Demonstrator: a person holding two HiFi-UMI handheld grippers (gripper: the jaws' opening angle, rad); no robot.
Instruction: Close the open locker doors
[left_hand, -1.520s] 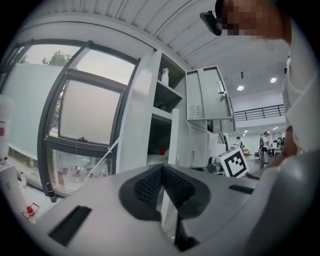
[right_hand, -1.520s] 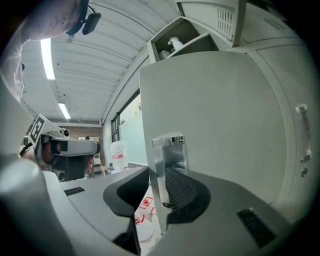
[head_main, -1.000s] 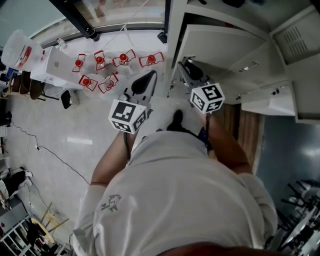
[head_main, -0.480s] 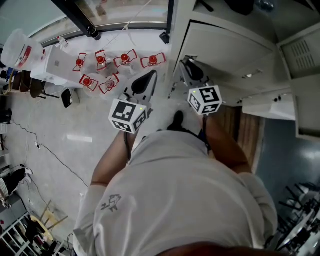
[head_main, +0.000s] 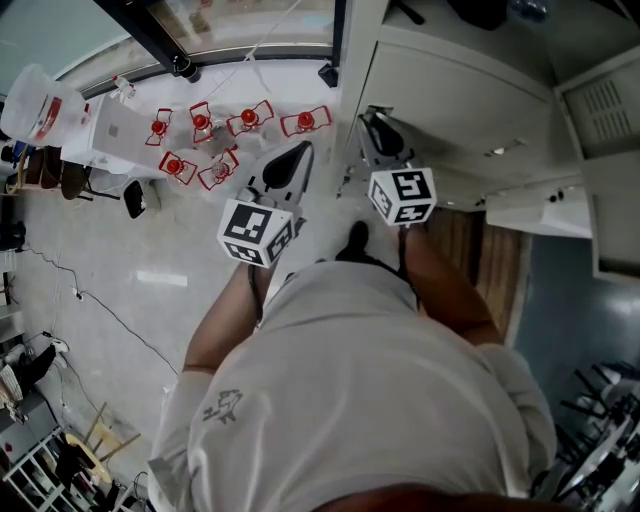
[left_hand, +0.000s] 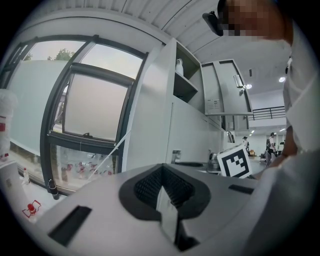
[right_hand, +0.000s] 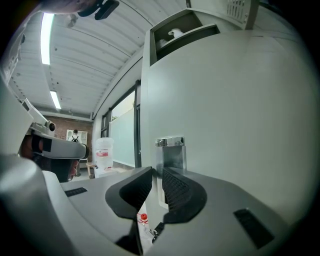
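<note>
Pinching with jaws that have just been closing, the right gripper (right_hand: 157, 172) holds the free edge of the locker door (right_hand: 225, 100) beside its metal latch (right_hand: 170, 142). The left gripper (left_hand: 162, 170) has its jaws together on nothing, facing the window (left_hand: 90, 110). Only its view shows an upper door (left_hand: 225, 90) swung open.

Bright daylight floods through the window (left_hand: 90, 110), ceiling strip lights (right_hand: 46, 37) glare, and both gripper views bend strongly toward dark, rounded edges.
</note>
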